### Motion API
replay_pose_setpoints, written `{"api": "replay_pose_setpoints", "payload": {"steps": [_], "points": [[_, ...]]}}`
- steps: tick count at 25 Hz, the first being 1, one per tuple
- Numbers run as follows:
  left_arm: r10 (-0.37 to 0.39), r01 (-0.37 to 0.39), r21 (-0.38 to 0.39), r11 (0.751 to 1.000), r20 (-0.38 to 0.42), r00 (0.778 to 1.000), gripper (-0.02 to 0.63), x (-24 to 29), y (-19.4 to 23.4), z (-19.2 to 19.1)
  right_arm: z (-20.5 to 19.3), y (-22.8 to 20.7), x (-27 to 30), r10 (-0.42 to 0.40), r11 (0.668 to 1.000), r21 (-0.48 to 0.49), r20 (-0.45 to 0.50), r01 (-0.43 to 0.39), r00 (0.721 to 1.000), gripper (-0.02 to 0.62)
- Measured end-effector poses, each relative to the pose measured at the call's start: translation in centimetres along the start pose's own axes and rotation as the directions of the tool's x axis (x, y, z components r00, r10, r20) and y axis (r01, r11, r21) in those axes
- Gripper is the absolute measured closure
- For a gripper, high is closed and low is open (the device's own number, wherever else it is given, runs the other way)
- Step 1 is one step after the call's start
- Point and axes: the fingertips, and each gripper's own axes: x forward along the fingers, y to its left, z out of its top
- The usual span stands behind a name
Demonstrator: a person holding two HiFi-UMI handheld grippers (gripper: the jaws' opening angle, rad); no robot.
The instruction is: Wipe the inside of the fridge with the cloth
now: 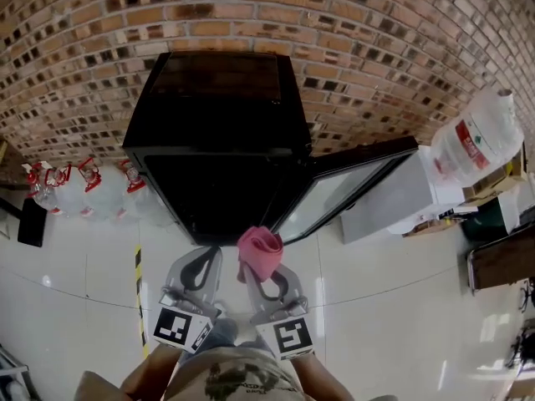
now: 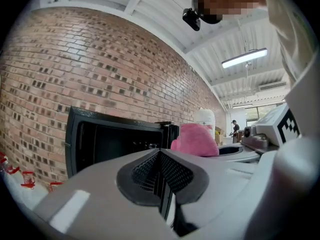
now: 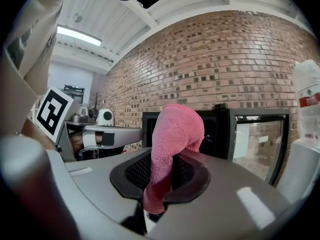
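Right gripper view — R gripper pinches cloth; L gripper jaws together, empty — fridge open.

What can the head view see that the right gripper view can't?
Only the head view shows the striped floor tape and the top of the black fridge. Only the right gripper view shows the ceiling light. Both show the fridge with its glass door open, and the pink cloth clamped in the right gripper.
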Motion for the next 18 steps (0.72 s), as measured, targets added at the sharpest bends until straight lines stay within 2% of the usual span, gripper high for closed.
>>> {"api": "replay_pose_setpoints", "payload": {"steps": [5,11,18], "points": [[0.020,-0.020,-0.007,1.000,0.017,1.000,0.620,-1.4,0.6,0.5,1.2,2.0,0.8,0.036,0.999,-0.032,0.020,-0.036,0.999,0.540],[0.019,-0.019,-0.015,1.000,0.006,1.000,0.620,-1.6,2.0,-0.1,1.0,3.9,2.0,0.064,0.998,-0.021,0.022,-0.063,0.998,0.540],[0.010,-0.010,-0.017,1.000,0.022,1.000,0.620,-1.3,3.5,0.1,0.8,4.2,3.4,0.060,0.998,-0.016,-0.005,-0.060,0.998,0.540]]}}
